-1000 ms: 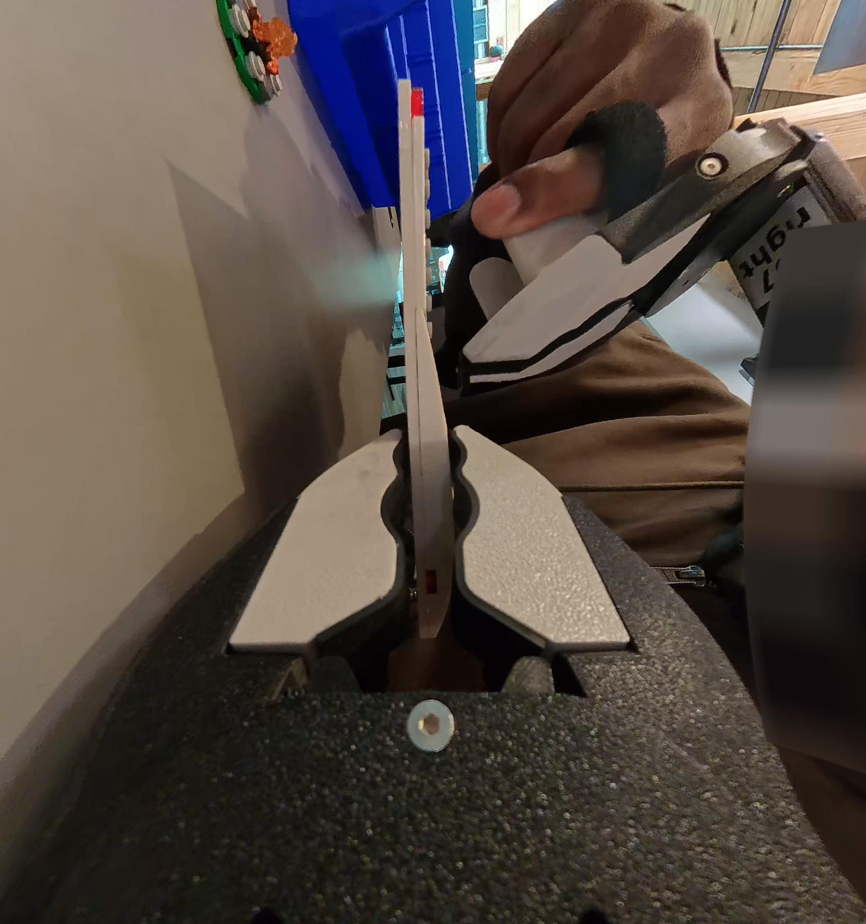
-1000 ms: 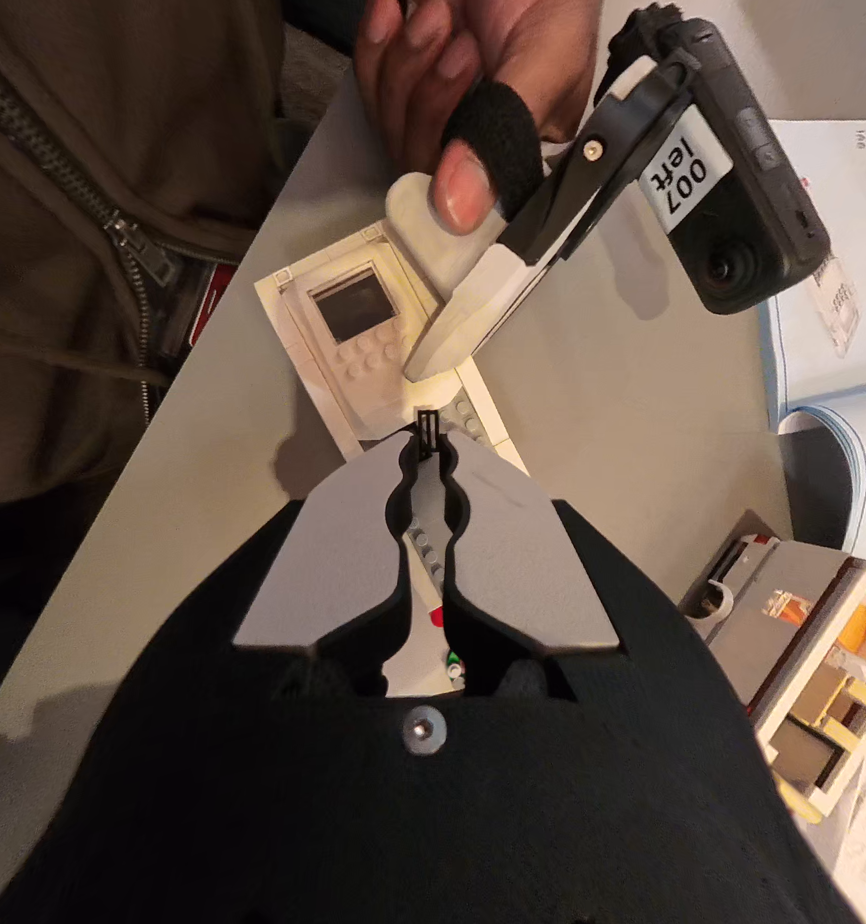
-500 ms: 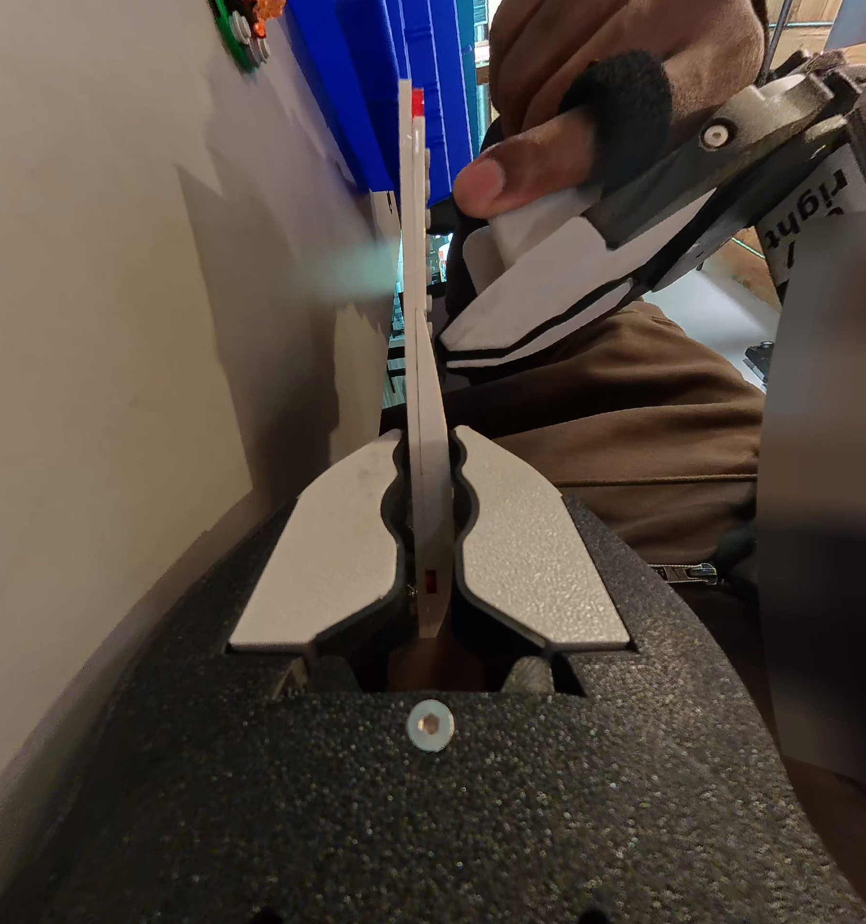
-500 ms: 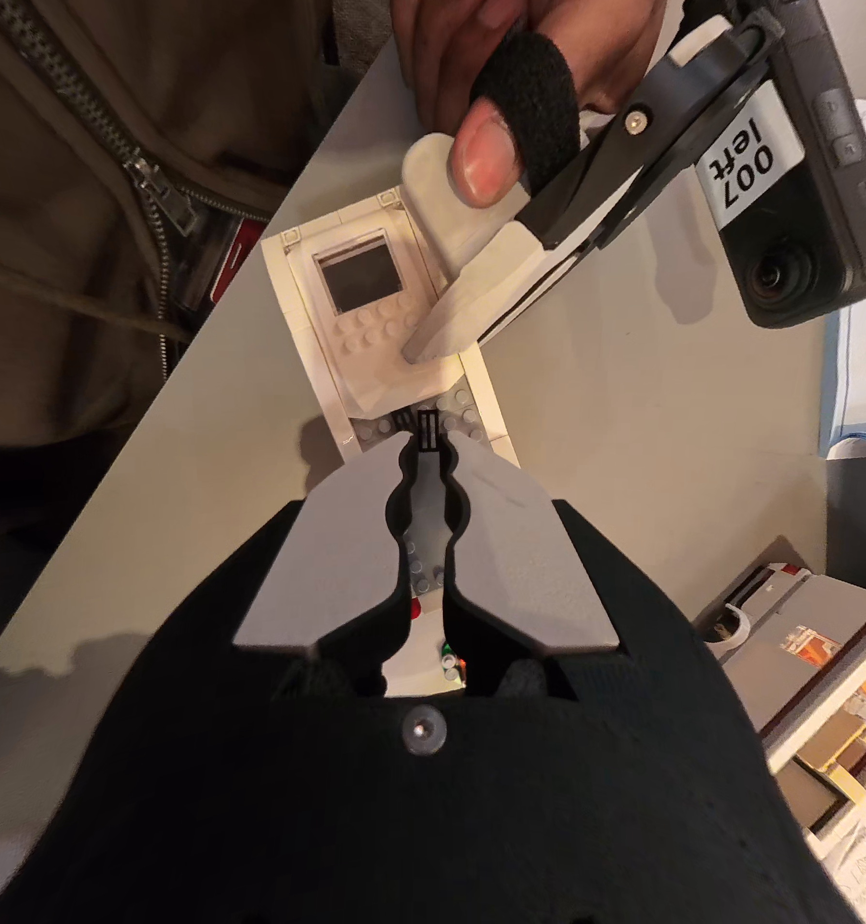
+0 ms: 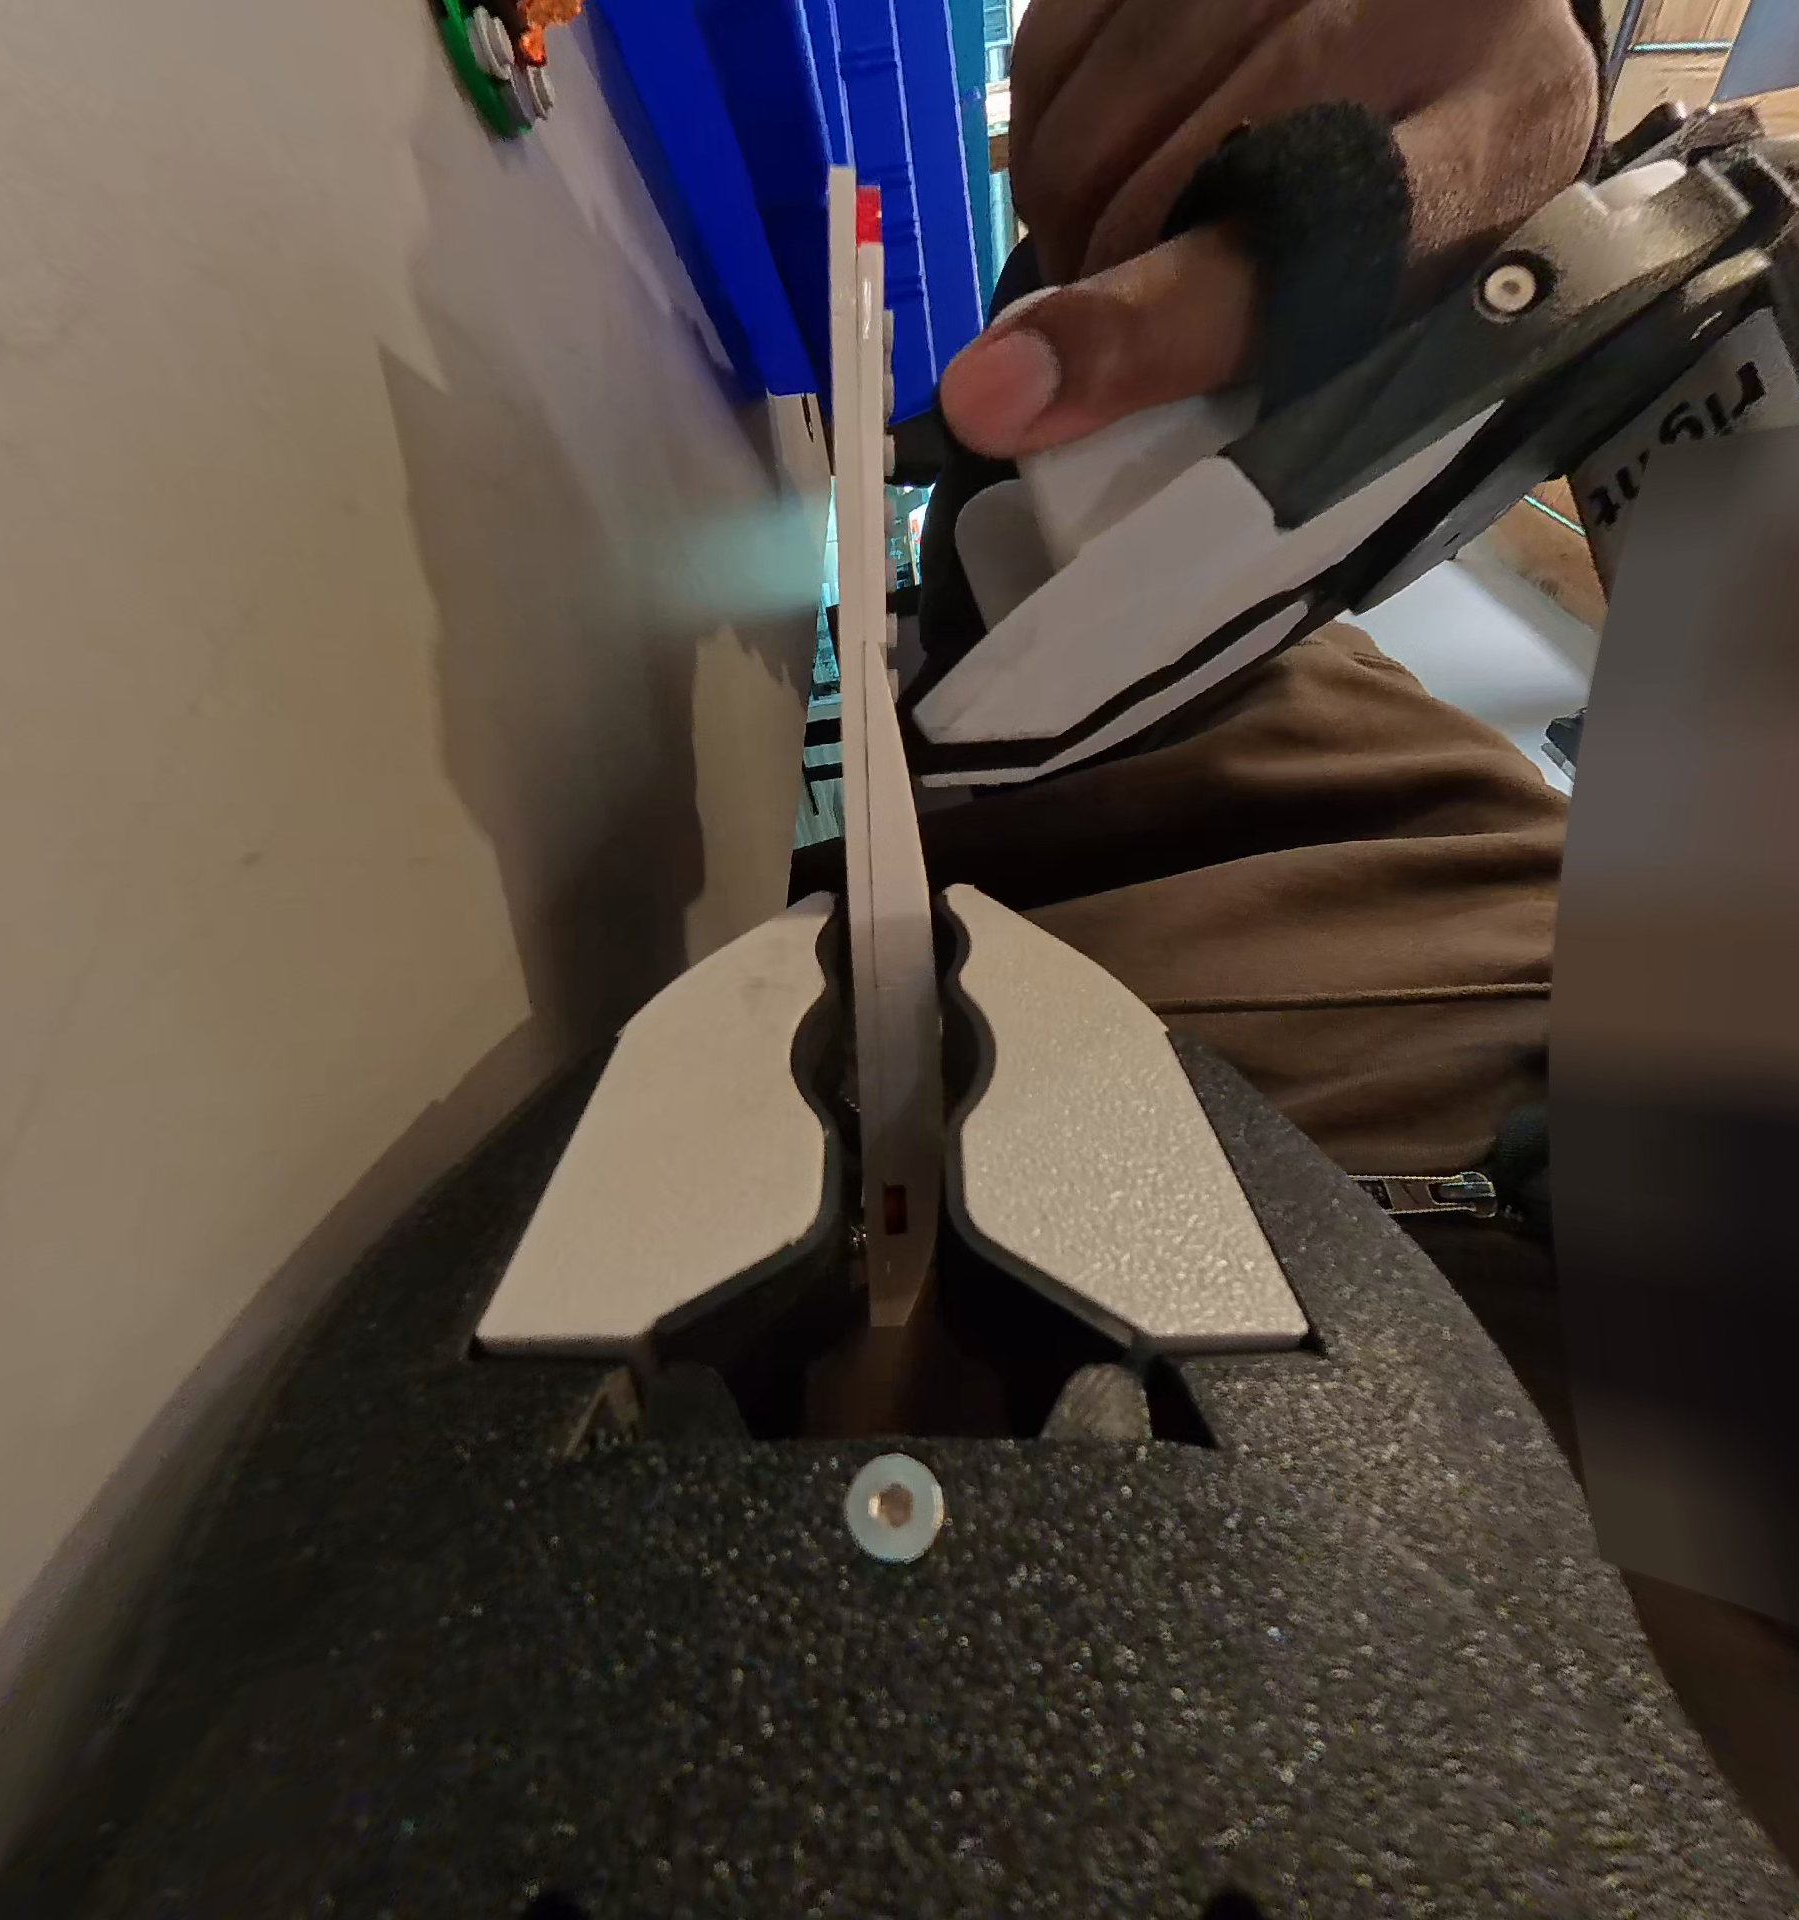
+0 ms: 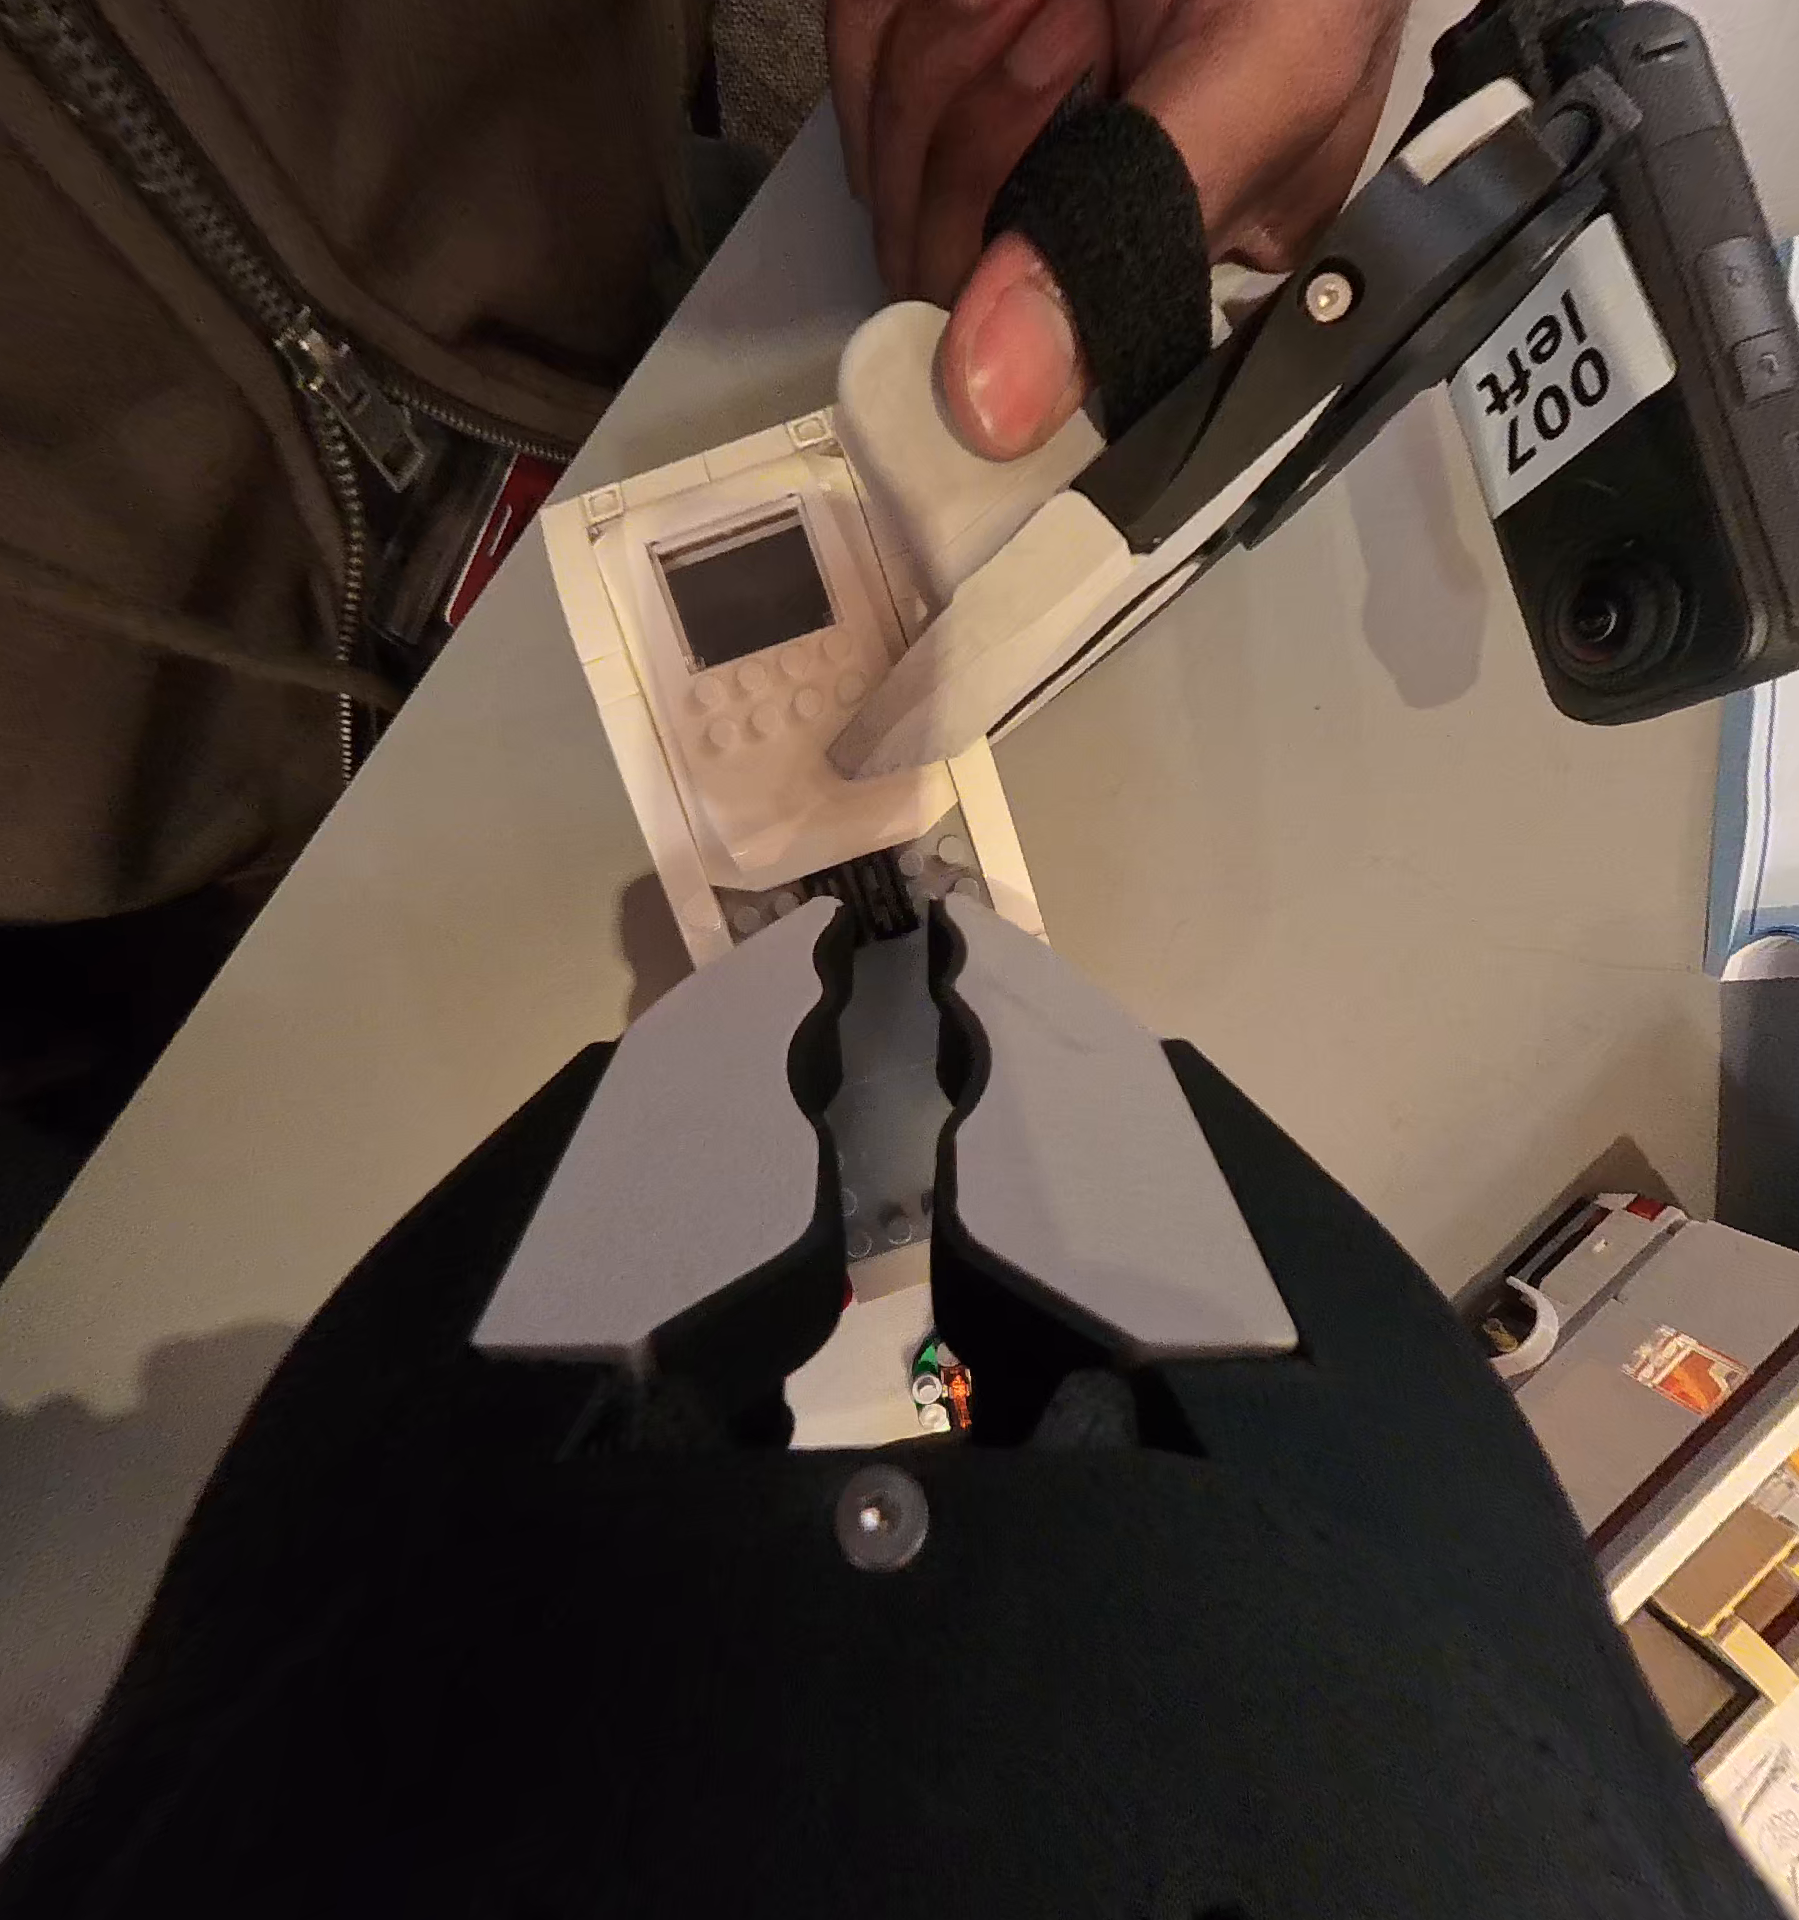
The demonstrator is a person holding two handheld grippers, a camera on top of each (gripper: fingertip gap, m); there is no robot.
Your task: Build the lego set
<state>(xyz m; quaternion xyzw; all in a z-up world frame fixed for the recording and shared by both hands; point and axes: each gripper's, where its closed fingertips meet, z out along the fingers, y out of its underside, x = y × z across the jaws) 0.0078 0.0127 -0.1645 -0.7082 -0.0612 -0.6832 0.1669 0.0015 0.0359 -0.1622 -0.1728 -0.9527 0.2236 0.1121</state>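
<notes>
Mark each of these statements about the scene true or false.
1. The left gripper clamps a white brick panel edge-on. True.
2. The panel has a square window. True.
3. A small black grille piece lies on the bare table. False: it sits on the panel, between the right gripper's fingertips.
4. A red crate stands beyond the panel. False: the crate is blue.

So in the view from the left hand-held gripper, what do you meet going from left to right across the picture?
Pale tabletop → green round piece → blue bin → thin white brick panel clamped edge-on in the left hand-held gripper → right hand-held gripper → brown jacket.
</notes>
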